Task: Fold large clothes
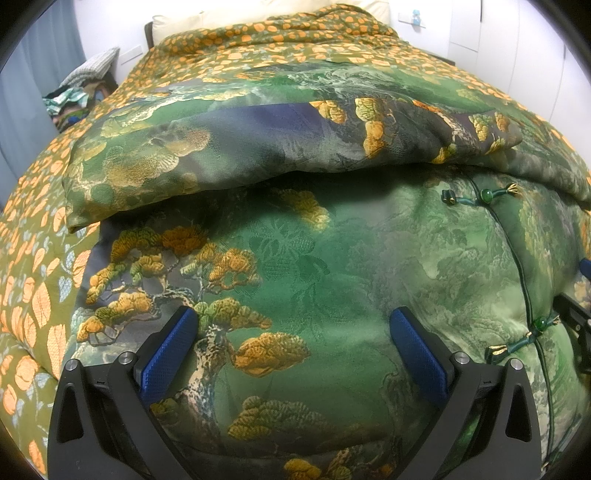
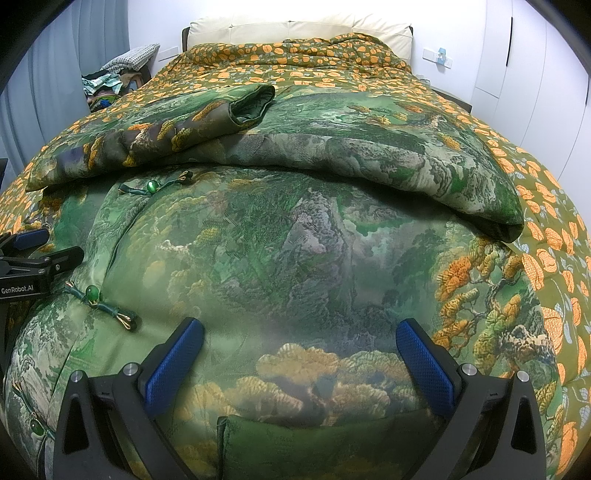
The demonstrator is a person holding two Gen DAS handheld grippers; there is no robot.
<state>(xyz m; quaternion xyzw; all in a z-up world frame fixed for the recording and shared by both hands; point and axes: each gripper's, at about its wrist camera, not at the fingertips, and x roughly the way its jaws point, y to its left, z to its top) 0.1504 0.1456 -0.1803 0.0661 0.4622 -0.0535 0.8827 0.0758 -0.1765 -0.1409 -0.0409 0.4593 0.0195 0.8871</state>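
Observation:
A large green padded jacket (image 1: 314, 266) with pine and mountain prints lies on the bed, front up, with green bead frog buttons (image 1: 485, 194) down its middle seam. Both sleeves are folded across its upper part (image 1: 258, 147); a sleeve cuff (image 2: 253, 103) opens toward the headboard. My left gripper (image 1: 291, 332) is open and empty, just above the jacket's left half. My right gripper (image 2: 299, 343) is open and empty above the right half (image 2: 295, 258). The left gripper also shows at the left edge of the right wrist view (image 2: 33, 258).
The bed is covered by an olive quilt (image 2: 295, 55) with orange leaves. A cream headboard (image 2: 295, 26) stands at the far end. A pile of clothes (image 2: 107, 85) sits left of the bed. White wardrobe doors (image 2: 535, 74) are on the right.

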